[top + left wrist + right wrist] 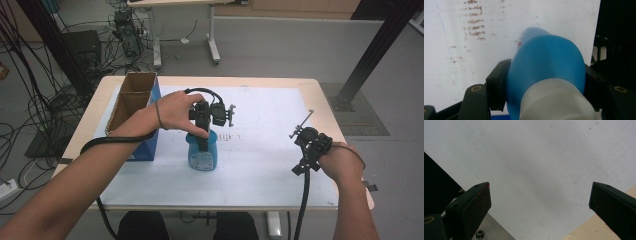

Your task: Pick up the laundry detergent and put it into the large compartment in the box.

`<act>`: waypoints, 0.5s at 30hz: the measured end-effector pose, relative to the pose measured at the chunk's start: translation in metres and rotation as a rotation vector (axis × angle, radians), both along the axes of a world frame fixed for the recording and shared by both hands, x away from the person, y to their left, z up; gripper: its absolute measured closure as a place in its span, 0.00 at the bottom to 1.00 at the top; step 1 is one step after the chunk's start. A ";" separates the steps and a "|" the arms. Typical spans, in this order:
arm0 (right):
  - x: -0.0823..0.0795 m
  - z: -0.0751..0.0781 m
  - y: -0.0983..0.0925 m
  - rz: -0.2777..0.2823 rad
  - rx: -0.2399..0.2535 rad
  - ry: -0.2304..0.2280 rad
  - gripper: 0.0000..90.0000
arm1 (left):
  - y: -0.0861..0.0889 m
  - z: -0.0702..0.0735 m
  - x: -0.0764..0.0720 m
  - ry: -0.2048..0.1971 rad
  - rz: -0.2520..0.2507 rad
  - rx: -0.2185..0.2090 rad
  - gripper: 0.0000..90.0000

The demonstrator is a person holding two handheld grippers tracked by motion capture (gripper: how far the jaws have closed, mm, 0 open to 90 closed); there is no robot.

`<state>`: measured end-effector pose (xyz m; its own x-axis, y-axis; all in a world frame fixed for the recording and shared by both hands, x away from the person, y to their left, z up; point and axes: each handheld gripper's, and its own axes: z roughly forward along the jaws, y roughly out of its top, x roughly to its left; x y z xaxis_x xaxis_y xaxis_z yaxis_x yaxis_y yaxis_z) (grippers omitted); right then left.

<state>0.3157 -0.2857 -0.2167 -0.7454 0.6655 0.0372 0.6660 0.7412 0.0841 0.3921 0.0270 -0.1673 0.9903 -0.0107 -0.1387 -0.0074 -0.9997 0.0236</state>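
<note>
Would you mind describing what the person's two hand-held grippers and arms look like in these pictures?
Both grippers are black. The left gripper trails a thick black cable; the right gripper carries a thin grey bracket and a black cable hanging down. Its jaws are flat blocks with reddish smudges. The forearms are bare, with a thin band on the left wrist.

A smooth, slightly glossy blue plastic bottle (546,65) with a ribbed white plastic cap (554,100) at lower centre. Matt black plastic pads (477,205) on the gripper. A matt white paper sheet (270,165), smudged, covers a pale wood table (327,107). Brown cardboard box (131,100), upper left.
</note>
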 end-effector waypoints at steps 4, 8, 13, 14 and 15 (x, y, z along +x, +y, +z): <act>0.000 -0.001 0.000 0.001 0.001 0.000 0.05 | -0.001 0.000 0.000 -0.001 0.003 0.002 0.40; 0.000 -0.001 0.000 0.006 0.000 -0.001 0.05 | 0.000 0.000 0.000 0.000 0.004 0.001 0.40; 0.000 0.000 0.000 -0.002 0.001 -0.001 0.04 | -0.001 0.000 -0.001 -0.003 0.004 0.005 0.40; 0.000 0.000 0.000 -0.002 0.001 -0.001 0.04 | -0.001 0.000 -0.001 -0.003 0.004 0.004 0.40; 0.000 0.000 0.000 -0.001 0.003 -0.002 0.04 | -0.001 0.000 -0.001 -0.003 0.004 0.006 0.40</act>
<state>0.3155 -0.2859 -0.2164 -0.7446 0.6665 0.0383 0.6669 0.7400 0.0876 0.3910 0.0255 -0.1673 0.9908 -0.0061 -0.1355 -0.0038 -0.9998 0.0176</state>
